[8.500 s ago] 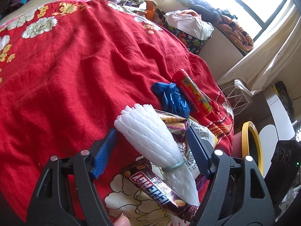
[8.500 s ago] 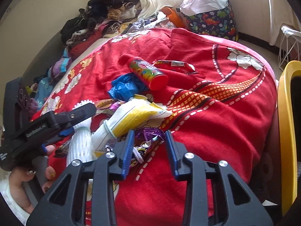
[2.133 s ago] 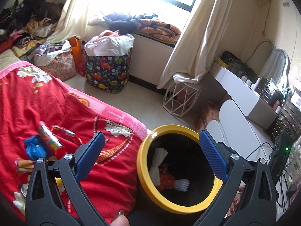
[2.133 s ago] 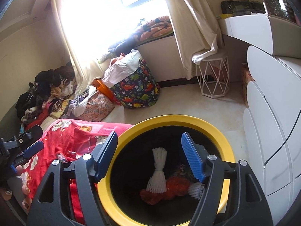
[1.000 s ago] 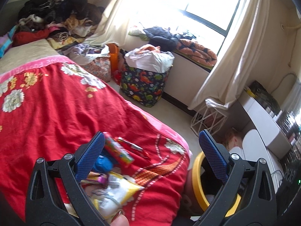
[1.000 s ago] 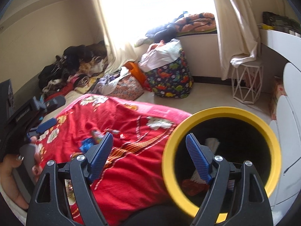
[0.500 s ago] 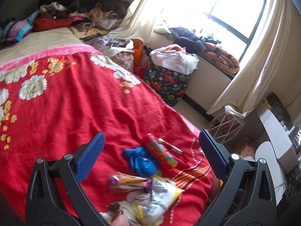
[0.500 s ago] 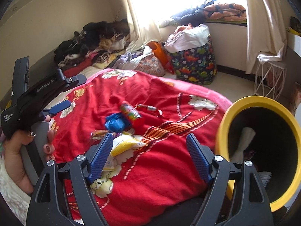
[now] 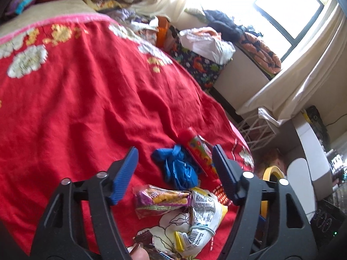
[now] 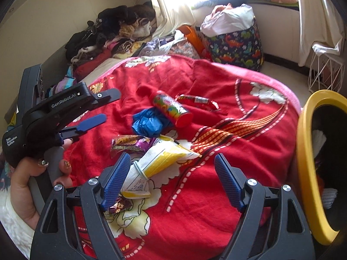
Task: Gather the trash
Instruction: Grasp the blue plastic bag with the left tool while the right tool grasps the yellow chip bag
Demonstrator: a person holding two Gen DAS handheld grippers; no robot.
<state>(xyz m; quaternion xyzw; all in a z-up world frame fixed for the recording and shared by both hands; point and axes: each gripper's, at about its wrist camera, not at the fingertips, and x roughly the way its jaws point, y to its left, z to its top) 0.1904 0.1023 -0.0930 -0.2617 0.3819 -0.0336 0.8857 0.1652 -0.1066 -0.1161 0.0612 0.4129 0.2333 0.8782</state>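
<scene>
Trash lies on the red blanket [image 10: 227,143]: a crumpled blue glove [image 9: 180,169] [image 10: 148,122], a colourful tube with a red cap [image 9: 199,151] [image 10: 172,108], a purple snack wrapper [image 9: 161,199] [image 10: 130,143], a yellow-white packet tied with a band [image 9: 203,216] [image 10: 160,162] and a red candy wrapper [image 10: 198,100]. My left gripper [image 9: 175,169] is open and empty, above the blue glove; it also shows in the right wrist view [image 10: 104,106]. My right gripper [image 10: 172,173] is open and empty over the yellow-white packet. The yellow-rimmed black bin [image 10: 305,173] [image 9: 271,171] stands at the bed's right edge.
A dinosaur-print laundry bag [image 10: 236,41] [image 9: 199,65], a white wire stool [image 10: 325,71] [image 9: 258,127] and a white dresser [image 9: 303,173] stand on the floor beyond the bed. Piled clothes [image 10: 112,32] lie at the bed's far end.
Both grippers have swung away from the bin back over the bed and come down closer to the trash pile. Both stay open and empty.
</scene>
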